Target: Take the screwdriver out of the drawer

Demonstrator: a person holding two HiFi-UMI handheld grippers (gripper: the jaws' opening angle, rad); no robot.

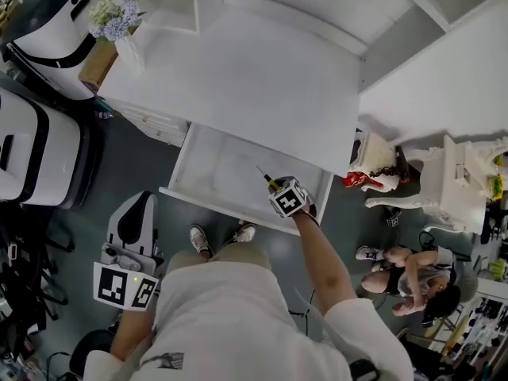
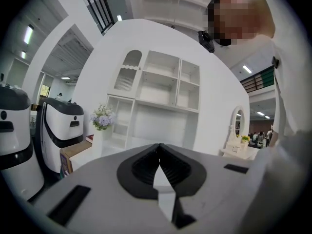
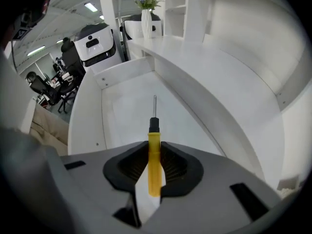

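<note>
My right gripper (image 3: 154, 165) is shut on the yellow handle of a screwdriver (image 3: 153, 160), whose black collar and thin metal shaft point out ahead of the jaws. It hangs above the open white drawer (image 3: 126, 106). In the head view the same right gripper (image 1: 279, 190) holds the screwdriver (image 1: 268, 180) over the right part of the drawer (image 1: 206, 165), shaft aimed up-left. My left gripper (image 1: 125, 280) is low at the left, away from the drawer. Its jaws (image 2: 159, 165) are shut with nothing between them.
A white desk (image 1: 262, 78) tops the drawer, with a vase of flowers (image 1: 119, 14) at its left corner and shelves behind. White and black machines (image 1: 48, 22) stand at the left. A person (image 1: 413, 280) crouches at the lower right beside a white dressing table (image 1: 460, 189).
</note>
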